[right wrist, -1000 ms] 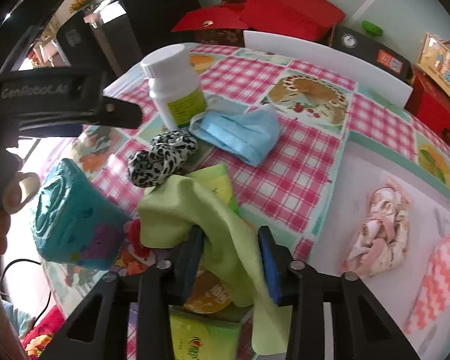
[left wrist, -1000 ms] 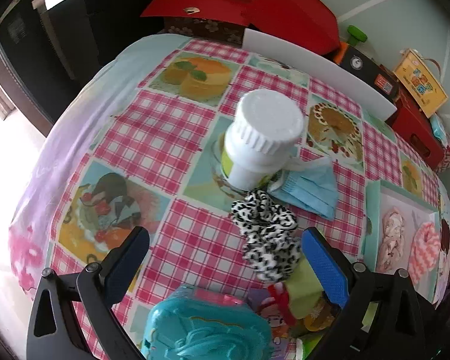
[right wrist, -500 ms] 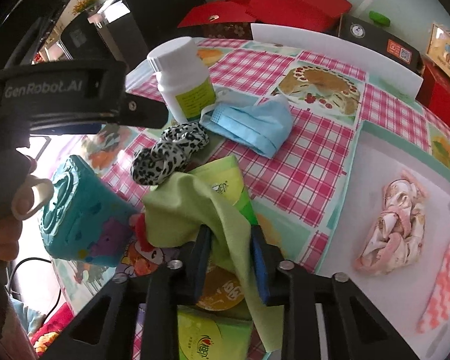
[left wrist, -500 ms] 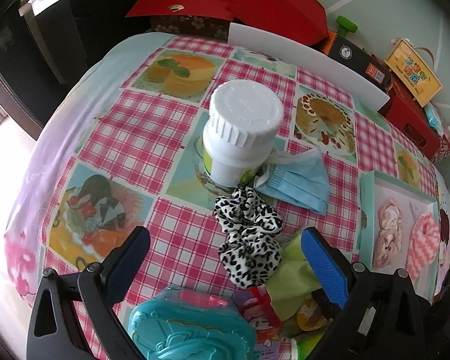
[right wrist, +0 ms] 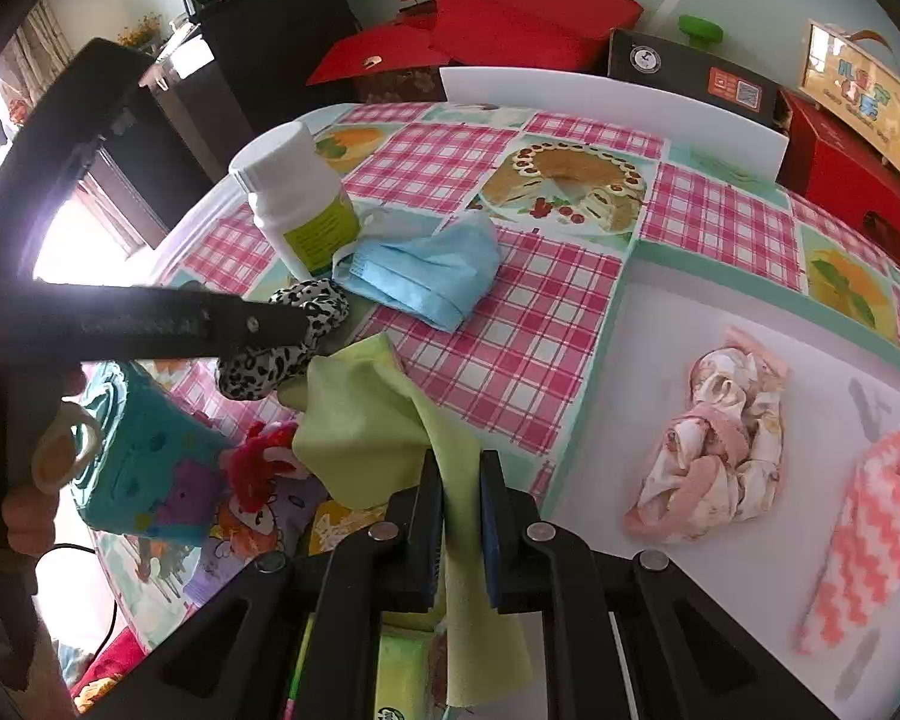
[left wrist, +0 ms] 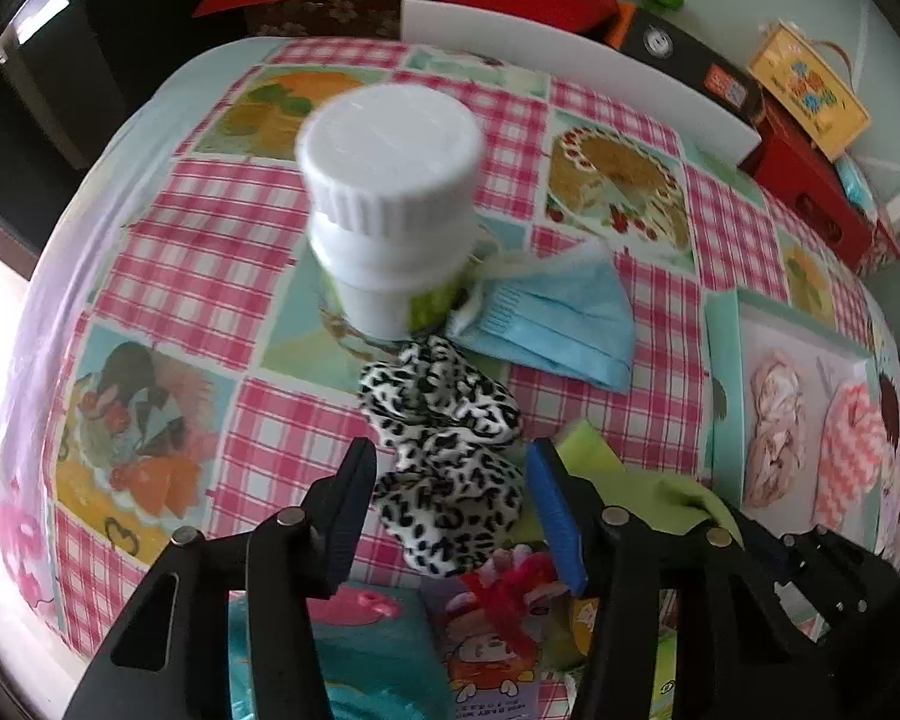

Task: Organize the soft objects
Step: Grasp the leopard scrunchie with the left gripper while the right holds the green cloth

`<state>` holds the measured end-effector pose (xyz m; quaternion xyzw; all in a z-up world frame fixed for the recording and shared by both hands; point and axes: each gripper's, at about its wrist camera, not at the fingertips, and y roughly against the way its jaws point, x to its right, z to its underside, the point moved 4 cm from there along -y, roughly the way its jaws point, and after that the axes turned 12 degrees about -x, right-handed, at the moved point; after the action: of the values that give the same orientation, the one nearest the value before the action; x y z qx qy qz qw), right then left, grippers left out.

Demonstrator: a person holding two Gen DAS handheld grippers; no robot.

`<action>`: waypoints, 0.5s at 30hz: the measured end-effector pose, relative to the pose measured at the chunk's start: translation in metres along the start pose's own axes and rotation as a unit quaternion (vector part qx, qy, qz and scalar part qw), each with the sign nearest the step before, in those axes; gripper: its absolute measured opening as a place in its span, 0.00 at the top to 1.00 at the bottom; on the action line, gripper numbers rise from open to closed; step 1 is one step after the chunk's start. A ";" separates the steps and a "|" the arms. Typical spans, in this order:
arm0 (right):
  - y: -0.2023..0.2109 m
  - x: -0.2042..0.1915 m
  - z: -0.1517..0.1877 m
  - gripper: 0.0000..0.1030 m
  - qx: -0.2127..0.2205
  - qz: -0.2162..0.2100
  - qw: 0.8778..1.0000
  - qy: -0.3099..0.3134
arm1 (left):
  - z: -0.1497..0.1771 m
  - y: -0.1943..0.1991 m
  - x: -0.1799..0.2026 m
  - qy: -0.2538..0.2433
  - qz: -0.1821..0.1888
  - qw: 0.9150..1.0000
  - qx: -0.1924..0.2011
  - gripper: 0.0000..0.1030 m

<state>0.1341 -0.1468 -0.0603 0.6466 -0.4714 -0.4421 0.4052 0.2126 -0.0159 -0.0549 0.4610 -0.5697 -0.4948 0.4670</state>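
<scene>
Green cloth (right wrist: pixel 360 420) in steeply down-tilted right hand-held gripper (right wrist: pixel 459 480), jaws clamped.

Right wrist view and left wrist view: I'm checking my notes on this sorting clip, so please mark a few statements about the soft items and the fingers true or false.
1. The right gripper is shut on the green cloth. True.
2. The leopard-print scrunchie lies in the white tray. False: it lies on the checked tablecloth, between the fingers of the left gripper, whose jaws are closing.
3. The blue face mask lies beside the white bottle. True.
4. The white tray holds nothing. False: a pink floral cloth and a pink zigzag cloth lie in it.
5. The white bottle has no cap. False: its white cap is on.
</scene>
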 end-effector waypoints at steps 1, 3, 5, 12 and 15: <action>0.000 0.000 0.000 0.89 0.000 0.000 1.000 0.000 | 0.000 -0.002 0.001 -0.003 -0.002 1.000 -0.002 0.53; 0.000 0.001 0.000 0.89 -0.001 0.000 1.000 0.000 | -0.002 -0.005 0.004 -0.007 -0.003 1.000 -0.007 0.62; 0.000 0.000 0.000 0.89 -0.001 0.000 1.000 0.001 | -0.003 -0.007 0.005 -0.008 0.001 1.000 -0.011 0.65; -0.003 0.001 0.001 0.89 -0.005 -0.002 1.000 -0.003 | -0.006 -0.011 0.006 -0.009 -0.006 1.000 -0.012 0.73; -0.005 0.000 0.001 0.89 -0.007 -0.001 1.000 -0.002 | -0.007 -0.011 0.005 -0.007 -0.005 1.000 -0.010 0.78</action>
<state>0.1341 -0.1462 -0.0654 0.6431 -0.4683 -0.4473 0.4086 0.2194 -0.0222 -0.0649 0.4557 -0.5655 -0.5058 0.4656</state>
